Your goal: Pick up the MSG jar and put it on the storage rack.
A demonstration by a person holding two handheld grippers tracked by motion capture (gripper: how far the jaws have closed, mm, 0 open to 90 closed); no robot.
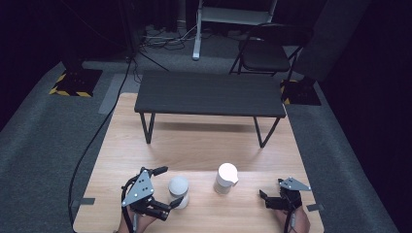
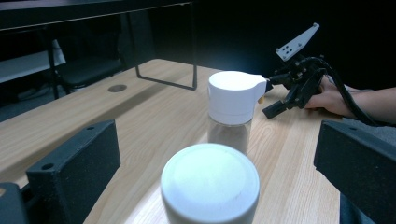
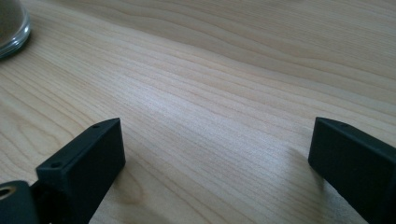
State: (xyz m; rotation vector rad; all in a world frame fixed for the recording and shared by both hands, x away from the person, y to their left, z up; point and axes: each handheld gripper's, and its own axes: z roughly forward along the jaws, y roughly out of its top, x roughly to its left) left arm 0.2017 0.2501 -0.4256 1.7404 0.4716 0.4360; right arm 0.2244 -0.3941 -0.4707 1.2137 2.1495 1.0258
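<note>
High view: left claw (image 1: 170,187) spread wide around the white round-lidded jar (image 1: 179,191), not gripping it. Right claw (image 1: 270,192) gapes wide, empty, over the light wooden counter (image 1: 194,145). White-capped glass shaker (image 1: 226,178) stands between them.

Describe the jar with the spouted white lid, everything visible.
The spouted jar stands upright on the wooden table, right of a round-capped white jar. Its clear, glass-looking body holds something brownish and granular-looking. A tall white, plastic-looking cap tops it, with a small side spout showing an orange tip. Nothing grips it; both grippers are apart from it.
</note>
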